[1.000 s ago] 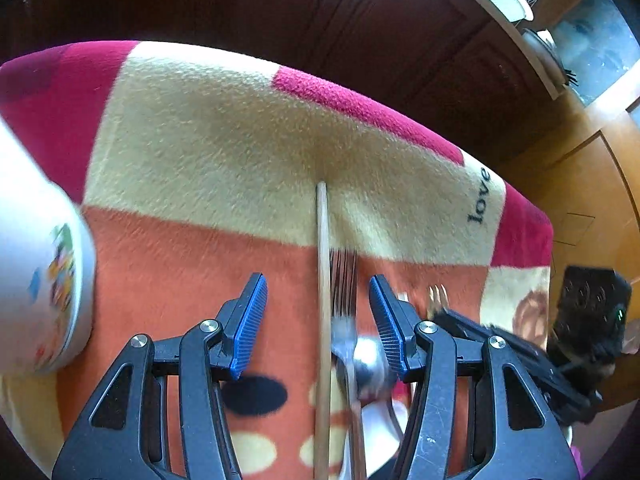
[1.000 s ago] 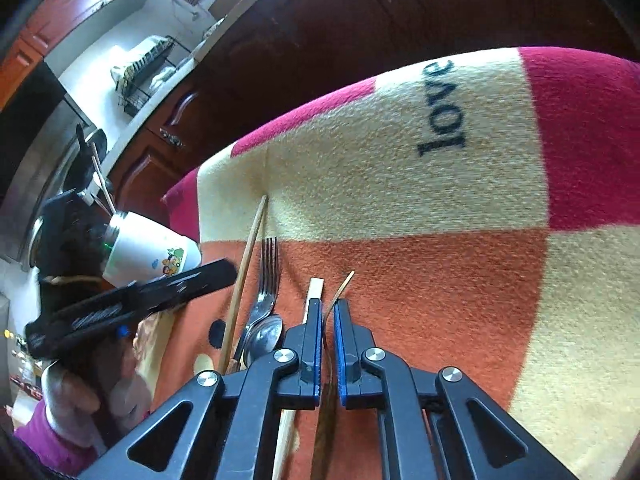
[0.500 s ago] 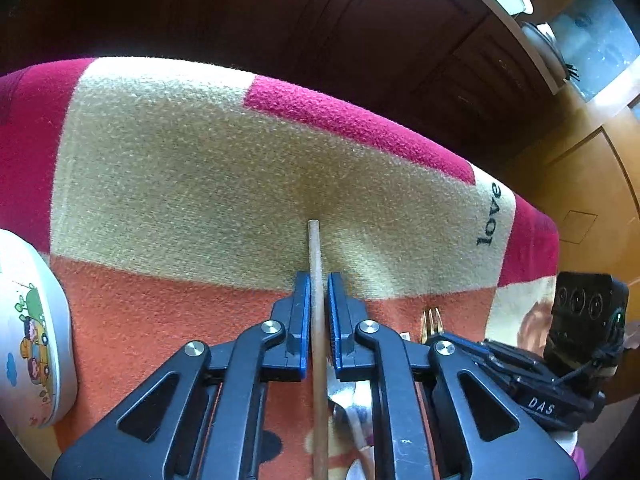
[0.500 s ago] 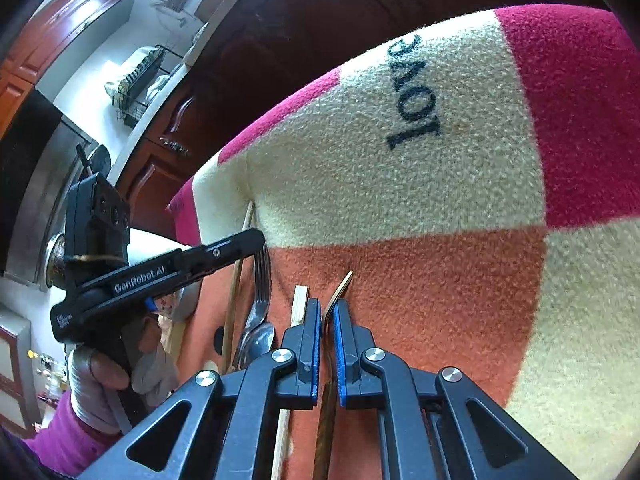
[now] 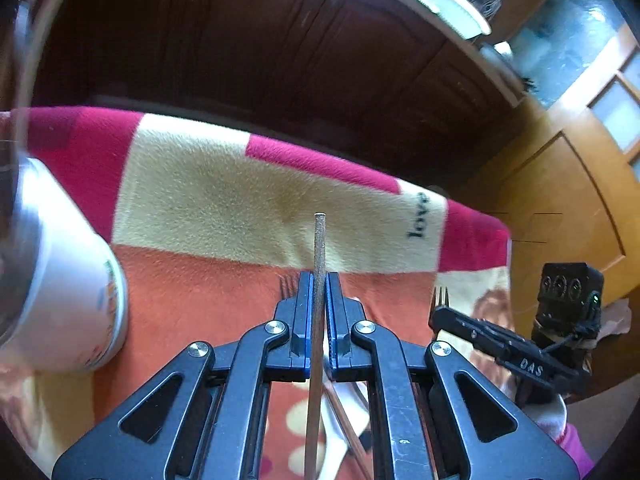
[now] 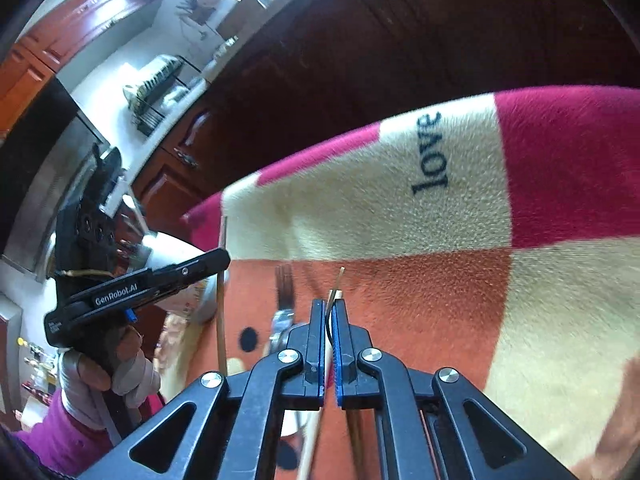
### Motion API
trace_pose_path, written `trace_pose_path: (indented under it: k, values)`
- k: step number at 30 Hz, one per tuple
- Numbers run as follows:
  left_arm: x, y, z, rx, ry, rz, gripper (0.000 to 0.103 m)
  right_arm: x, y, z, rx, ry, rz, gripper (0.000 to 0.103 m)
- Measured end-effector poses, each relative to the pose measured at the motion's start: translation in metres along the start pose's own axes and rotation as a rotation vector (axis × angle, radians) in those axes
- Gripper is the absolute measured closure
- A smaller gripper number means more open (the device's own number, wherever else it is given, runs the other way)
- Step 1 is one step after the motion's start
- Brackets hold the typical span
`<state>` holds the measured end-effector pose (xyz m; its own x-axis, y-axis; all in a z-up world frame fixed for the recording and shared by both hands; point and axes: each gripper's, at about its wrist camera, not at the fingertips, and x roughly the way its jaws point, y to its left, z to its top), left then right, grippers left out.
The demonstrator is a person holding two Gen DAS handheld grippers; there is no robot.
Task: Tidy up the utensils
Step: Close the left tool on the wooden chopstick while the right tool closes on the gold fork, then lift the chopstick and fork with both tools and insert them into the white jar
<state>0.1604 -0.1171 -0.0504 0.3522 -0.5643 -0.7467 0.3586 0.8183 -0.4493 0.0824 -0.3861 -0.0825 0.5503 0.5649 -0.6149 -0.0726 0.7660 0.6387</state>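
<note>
Left gripper (image 5: 316,280) jaws, spread a second ago, now pinch a chopstick (image 5: 319,240) lifted off the blanket (image 5: 208,188). Right gripper (image 6: 329,308) jaws pinch a fork (image 6: 335,286). Cup (image 5: 76,280) at 9 o'clock: likely destination.

we find the left wrist view looking forward along its fingers, close above the checked blanket (image 5: 224,196), facing dark cabinets (image 5: 280,60). the right wrist view sits equally low and close. both share the blanket's "love" lettering (image 6: 430,152) and each other's gripper.
</note>
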Motion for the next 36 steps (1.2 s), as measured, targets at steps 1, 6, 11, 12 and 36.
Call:
trace_pose_path:
  k: [1, 6, 11, 12, 36]
  values:
    - [-0.010, -0.001, -0.002, 0.004, -0.013, -0.008, 0.099, -0.007, 0.004, -0.001, -0.004, -0.011, 0.004, 0.101]
    - [-0.055, -0.006, -0.014, -0.001, -0.071, -0.041, 0.099, -0.029, 0.026, -0.005, -0.034, -0.049, 0.022, 0.101]
    - [-0.100, -0.001, -0.022, -0.006, -0.133, -0.046, 0.099, -0.043, 0.046, -0.007, -0.067, -0.082, 0.042, 0.101]
    - [-0.111, 0.000, -0.024, -0.008, -0.149, -0.047, 0.099, -0.046, 0.053, -0.007, -0.078, -0.088, 0.049, 0.101]
    - [-0.304, 0.044, 0.037, 0.011, -0.524, 0.163, 0.099, 0.011, 0.255, 0.063, -0.328, -0.178, 0.251, 0.101]
